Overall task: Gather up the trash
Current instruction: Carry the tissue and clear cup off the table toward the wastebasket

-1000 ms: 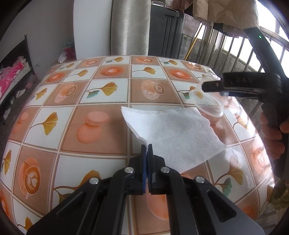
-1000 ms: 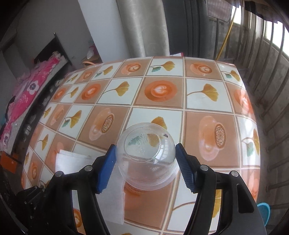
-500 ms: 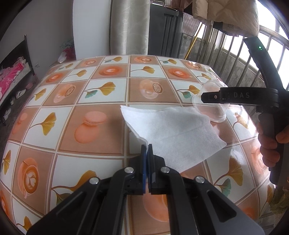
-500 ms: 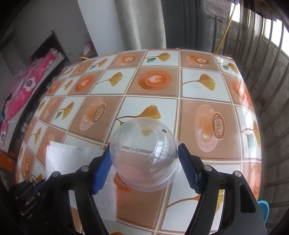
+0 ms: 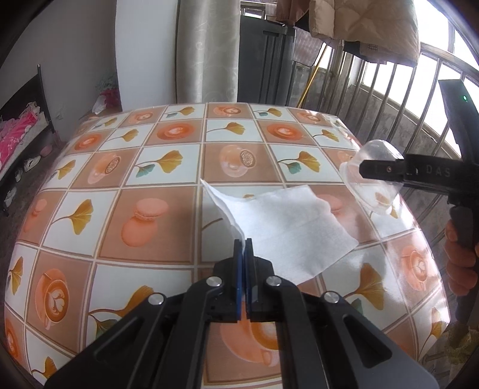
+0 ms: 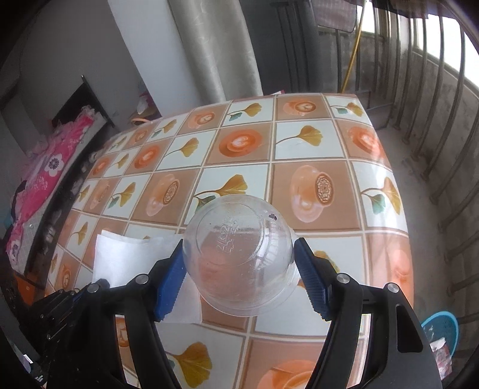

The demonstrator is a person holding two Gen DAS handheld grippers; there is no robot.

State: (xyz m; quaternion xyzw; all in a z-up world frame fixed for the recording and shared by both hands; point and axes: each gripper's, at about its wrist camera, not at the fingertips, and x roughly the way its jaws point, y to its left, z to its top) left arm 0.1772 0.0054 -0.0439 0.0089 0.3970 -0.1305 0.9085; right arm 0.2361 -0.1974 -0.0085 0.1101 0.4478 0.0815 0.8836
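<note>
Your left tool (image 5: 243,243) is pressed together on the near corner of the white tissue (image 5: 287,227), lifting that corner off the surface (image 5: 155,167) while the rest of the sheet lies flat. Your right tool (image 6: 239,269) pinches the clear plastic cup (image 6: 239,257) between its blue pads (image 6: 169,278), bottom toward the camera, held clear above the surface.

Taking the tissue as your landmark: the surface's right edge runs just beyond the sheet's right side, and the cup (image 5: 374,179) hangs over that edge, up and to the right of the sheet. To the left of the tissue and beyond it, the patterned cloth is open all the way to the far edge. Past the right edge stands a metal railing (image 5: 389,98); beyond the far edge hangs a grey curtain (image 5: 206,51).

The left wrist view alone shows your hand (image 5: 461,263) on the right tool's handle (image 5: 461,215) and the pale cloth draped on the railing (image 5: 368,27). The right wrist view alone shows a blue basket (image 6: 441,329) on the floor below the surface's right edge, and pink bedding (image 6: 45,179) well off to the tissue's left. It also shows the tissue (image 6: 128,257) just left of the cup, with the left tool's dark body (image 6: 60,311) at the sheet's near corner.
</note>
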